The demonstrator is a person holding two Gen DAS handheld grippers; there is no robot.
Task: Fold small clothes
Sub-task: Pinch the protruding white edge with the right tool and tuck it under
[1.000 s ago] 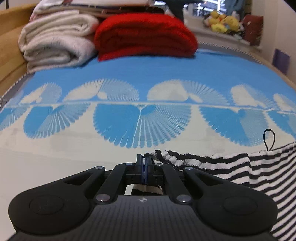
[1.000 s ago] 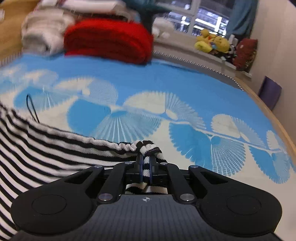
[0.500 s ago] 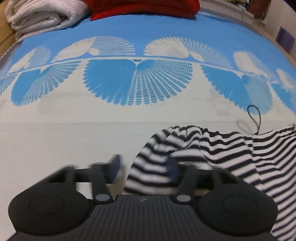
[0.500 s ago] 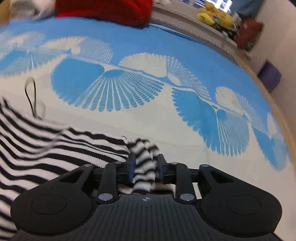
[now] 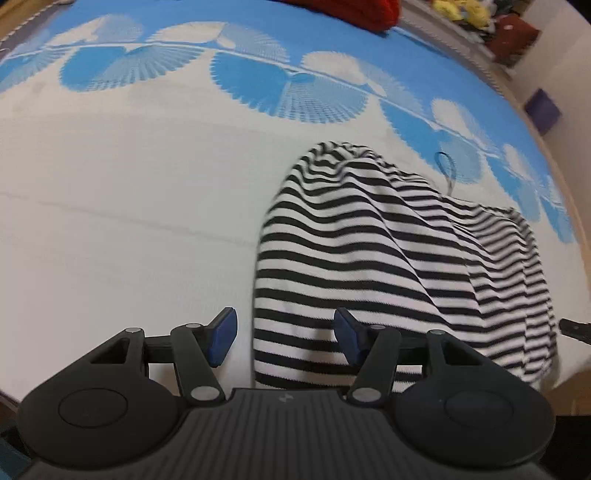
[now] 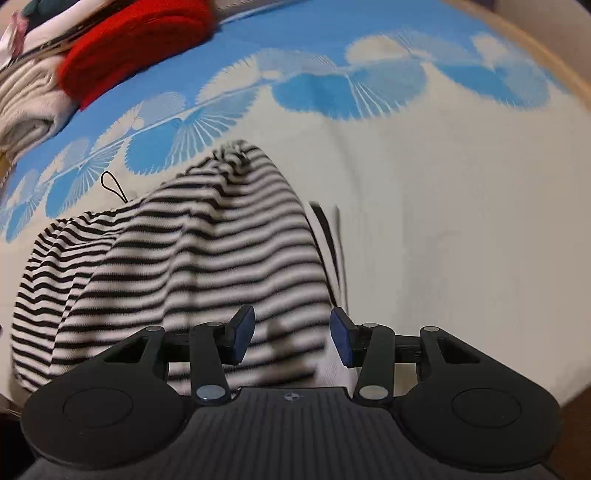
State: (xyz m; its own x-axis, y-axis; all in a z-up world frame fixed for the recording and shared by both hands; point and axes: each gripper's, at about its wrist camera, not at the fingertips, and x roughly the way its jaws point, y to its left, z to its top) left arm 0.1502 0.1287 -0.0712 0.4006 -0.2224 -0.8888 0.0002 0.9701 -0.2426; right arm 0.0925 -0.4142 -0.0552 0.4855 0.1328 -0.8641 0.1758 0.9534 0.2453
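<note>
A black-and-white striped garment (image 5: 388, 258) lies folded in a hump on the blue-and-cream bedspread (image 5: 110, 203); it also shows in the right wrist view (image 6: 192, 258). A thin black loop (image 5: 447, 170) sticks out at its far edge. My left gripper (image 5: 282, 338) is open above the garment's near left edge, holding nothing. My right gripper (image 6: 291, 338) is open above the garment's near right edge, also empty.
A red folded blanket (image 6: 136, 48) and cream folded towels (image 6: 26, 103) sit at the far side of the bed. Yellow plush toys (image 5: 458, 9) and a purple box (image 5: 543, 110) are beyond the bed's right edge.
Both grippers were shut on the garment's corners a second ago. They have opened, let the cloth drop onto the bed, and drawn back and up.
</note>
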